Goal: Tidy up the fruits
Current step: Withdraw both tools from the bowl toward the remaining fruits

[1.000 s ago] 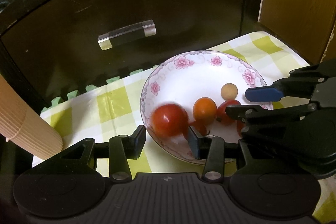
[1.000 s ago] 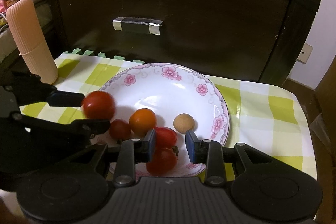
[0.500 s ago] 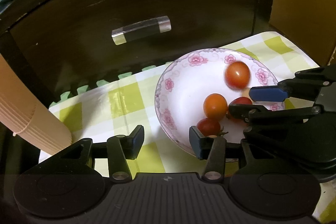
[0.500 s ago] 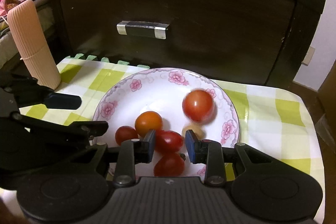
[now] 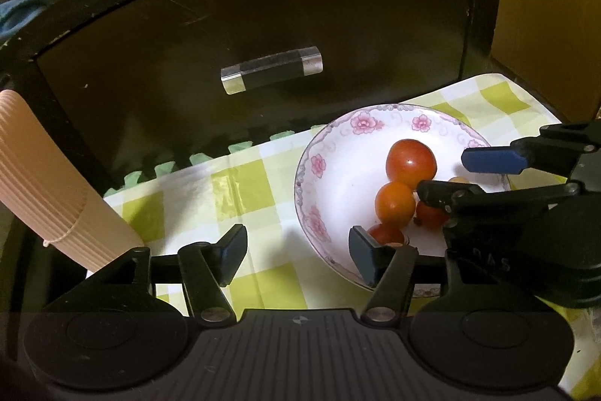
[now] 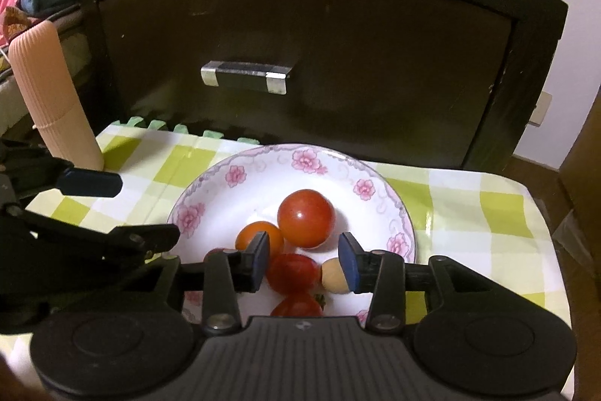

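A white plate with pink flowers (image 5: pixel 330 153) (image 6: pixel 263 175) lies on the yellow-green checked cloth. In it lie a large red tomato (image 5: pixel 411 162) (image 6: pixel 306 217), an orange fruit (image 5: pixel 395 204) (image 6: pixel 259 236), small red tomatoes (image 6: pixel 292 271) (image 5: pixel 387 233) and a small tan round fruit (image 6: pixel 334 276). My left gripper (image 5: pixel 296 250) is open and empty over the cloth at the plate's left rim. My right gripper (image 6: pixel 303 260) is open and empty, low over the plate's near side, with small fruits between its fingers.
A dark wooden drawer front with a metal handle (image 5: pixel 272 69) (image 6: pixel 246 77) stands right behind the cloth. A ribbed peach cylinder (image 5: pixel 49 190) (image 6: pixel 52 93) leans at the left. A wooden panel (image 5: pixel 544 6) is at the right.
The large red tomato left my left gripper's side, rolled across the plate and now rests in its middle. My left gripper drew back left. My right gripper opened wider.
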Demonstrator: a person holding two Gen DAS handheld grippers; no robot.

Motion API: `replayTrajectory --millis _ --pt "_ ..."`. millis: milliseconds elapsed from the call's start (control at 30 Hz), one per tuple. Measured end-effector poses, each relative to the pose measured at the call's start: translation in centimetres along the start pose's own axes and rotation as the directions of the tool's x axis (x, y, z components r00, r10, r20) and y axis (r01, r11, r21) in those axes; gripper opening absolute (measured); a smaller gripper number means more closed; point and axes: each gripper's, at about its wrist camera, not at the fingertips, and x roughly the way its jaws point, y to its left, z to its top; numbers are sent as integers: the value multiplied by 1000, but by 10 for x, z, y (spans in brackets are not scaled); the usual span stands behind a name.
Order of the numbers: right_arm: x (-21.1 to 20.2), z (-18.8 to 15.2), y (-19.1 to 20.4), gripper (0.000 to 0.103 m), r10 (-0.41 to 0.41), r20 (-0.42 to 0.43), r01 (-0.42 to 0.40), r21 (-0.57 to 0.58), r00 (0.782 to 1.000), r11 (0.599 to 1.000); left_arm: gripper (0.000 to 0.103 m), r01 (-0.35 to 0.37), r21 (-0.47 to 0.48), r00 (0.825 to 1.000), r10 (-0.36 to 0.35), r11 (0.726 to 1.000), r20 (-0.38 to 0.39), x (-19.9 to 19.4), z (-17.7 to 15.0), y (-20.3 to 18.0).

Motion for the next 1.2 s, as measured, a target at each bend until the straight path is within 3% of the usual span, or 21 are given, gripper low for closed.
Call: replayTrajectory --millis 1200 --pt "-48 7 6 42 -34 47 33 40 998 999 74 0 11 998 -1 1000 56 -43 -5 -2"
